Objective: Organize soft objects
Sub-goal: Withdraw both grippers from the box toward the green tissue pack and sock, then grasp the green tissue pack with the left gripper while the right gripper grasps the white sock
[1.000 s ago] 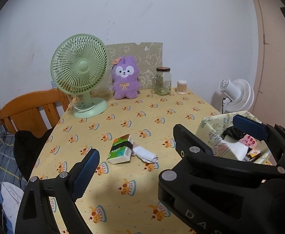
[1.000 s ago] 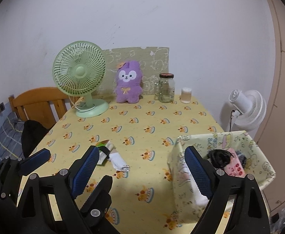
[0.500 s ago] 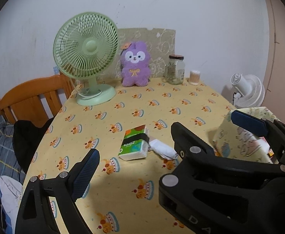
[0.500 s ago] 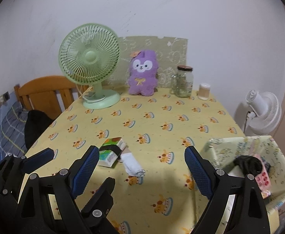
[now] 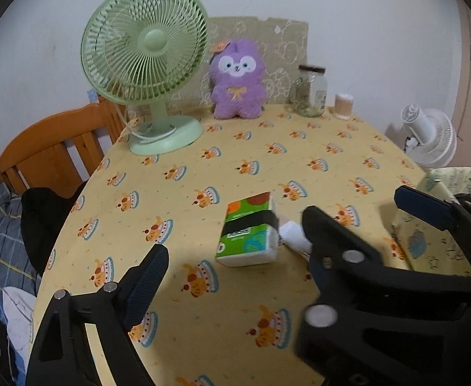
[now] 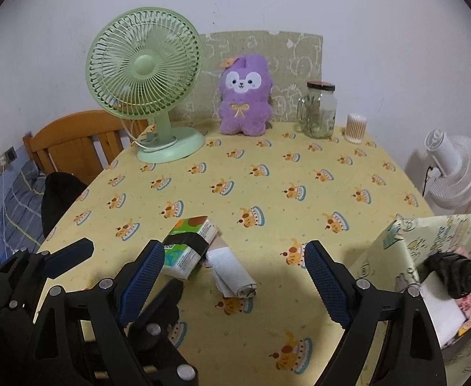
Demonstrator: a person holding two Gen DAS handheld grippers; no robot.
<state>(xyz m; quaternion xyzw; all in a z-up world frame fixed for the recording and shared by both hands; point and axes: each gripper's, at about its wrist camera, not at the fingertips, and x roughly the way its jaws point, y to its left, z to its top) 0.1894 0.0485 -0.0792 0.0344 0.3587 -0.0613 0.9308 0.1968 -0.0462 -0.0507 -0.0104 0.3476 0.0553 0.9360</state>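
Right gripper: jaws apart, just closing slightly, nothing clamped; the rolled white cloth lies on the table between them at lower centre. Left gripper: jaws apart, likewise narrowing a little, empty, above the tissue pack at frame centre. Pack and cloth touch. Fabric bin at lower right holds a black item.

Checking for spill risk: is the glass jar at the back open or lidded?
Lidded: the glass jar stands upright with a dark lid on top, beside the purple plush.
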